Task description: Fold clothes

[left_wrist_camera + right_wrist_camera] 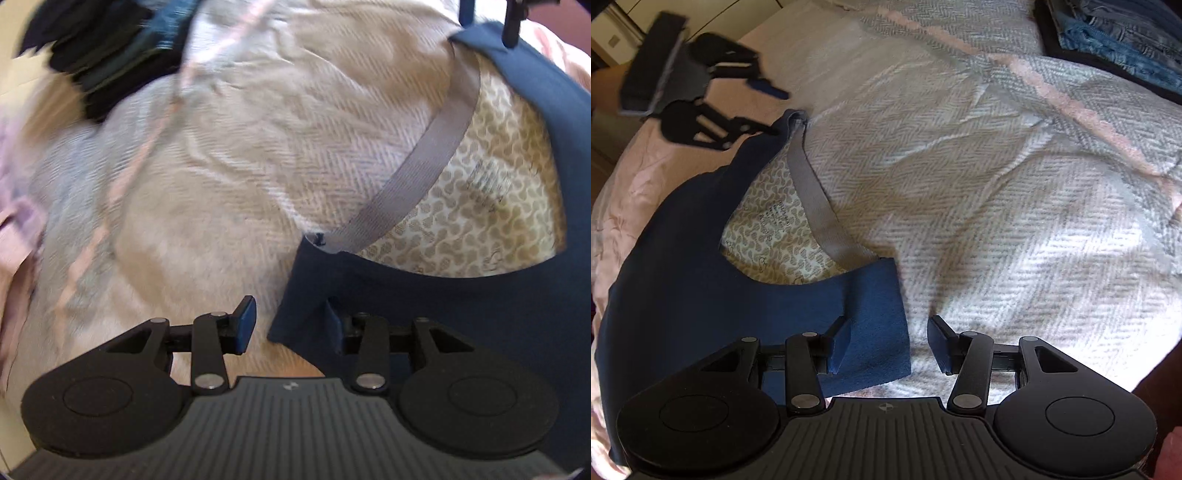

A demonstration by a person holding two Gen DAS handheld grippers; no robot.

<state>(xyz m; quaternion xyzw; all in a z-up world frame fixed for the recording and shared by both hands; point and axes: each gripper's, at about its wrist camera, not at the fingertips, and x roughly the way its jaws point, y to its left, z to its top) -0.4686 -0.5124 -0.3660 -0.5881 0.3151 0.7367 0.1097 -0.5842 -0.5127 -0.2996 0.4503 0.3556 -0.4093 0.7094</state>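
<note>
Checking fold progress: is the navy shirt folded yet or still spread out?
Spread out. The navy shirt lies flat on the blanket, its neckline open, showing the patterned lining and grey collar band.

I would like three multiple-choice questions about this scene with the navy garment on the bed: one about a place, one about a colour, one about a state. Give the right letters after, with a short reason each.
1. Where does the navy garment lie?
A. on the herringbone blanket
B. on a wooden floor
C. in a basket

2. What colour is the band along the neck opening?
A. red
B. grey
C. yellow

3. How do the jaws of the right gripper stand?
A. closed on the grey band
B. apart, with the garment's corner between them
C. closed on nothing

Answers:
1 A, the garment is spread on the blanket that covers the bed.
2 B, the band curving beside the patterned lining is grey.
3 B, in the right wrist view a clear gap separates the pads, and the navy corner reaches into it from the left finger.
</note>
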